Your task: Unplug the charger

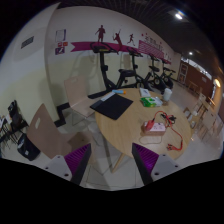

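Observation:
My gripper (112,162) is open and empty, its two purple pads (78,160) wide apart above the floor. It is held well back from a wooden table (125,125) that stands beyond the fingers. On the table near its right end lie red and white small items with cords (157,125); I cannot tell which is the charger. A dark flat laptop (110,105) lies on the table's far left part.
Green and white items (150,100) lie at the table's far side. Chairs (45,130) stand to the left of the table, and exercise machines (128,72) stand along the back wall. Open grey floor lies between the fingers and the table.

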`<state>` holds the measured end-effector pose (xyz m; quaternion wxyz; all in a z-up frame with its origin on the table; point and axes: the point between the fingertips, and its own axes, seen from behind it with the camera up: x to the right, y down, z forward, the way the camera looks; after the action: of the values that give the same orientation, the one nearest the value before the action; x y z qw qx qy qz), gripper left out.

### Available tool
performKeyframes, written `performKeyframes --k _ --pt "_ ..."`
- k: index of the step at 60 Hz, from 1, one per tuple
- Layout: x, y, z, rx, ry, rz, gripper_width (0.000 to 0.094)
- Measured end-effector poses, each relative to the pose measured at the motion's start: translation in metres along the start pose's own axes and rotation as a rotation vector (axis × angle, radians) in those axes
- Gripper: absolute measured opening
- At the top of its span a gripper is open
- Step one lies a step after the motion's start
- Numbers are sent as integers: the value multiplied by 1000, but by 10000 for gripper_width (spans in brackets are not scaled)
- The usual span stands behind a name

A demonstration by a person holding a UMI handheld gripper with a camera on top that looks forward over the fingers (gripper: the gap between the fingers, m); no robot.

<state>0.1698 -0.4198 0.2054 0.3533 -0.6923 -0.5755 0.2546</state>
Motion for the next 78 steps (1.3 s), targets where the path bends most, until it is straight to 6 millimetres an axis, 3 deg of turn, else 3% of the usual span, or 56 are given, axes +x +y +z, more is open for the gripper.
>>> performKeyframes --k 5,9,21,26,31,49,70,78 --pt "5 7 -3 10 22 22 862" --pt "34 10 0 25 46 26 860" --pt "92 18 14 68 126 23 861" --pt "122 25 27 89 152 29 857" --pt "136 28 43 111 150 42 855" --pt "200 38 133 169 197 69 852" --pt "221 13 258 193 125 87 857" --pt "227 4 295 196 99 89 858"
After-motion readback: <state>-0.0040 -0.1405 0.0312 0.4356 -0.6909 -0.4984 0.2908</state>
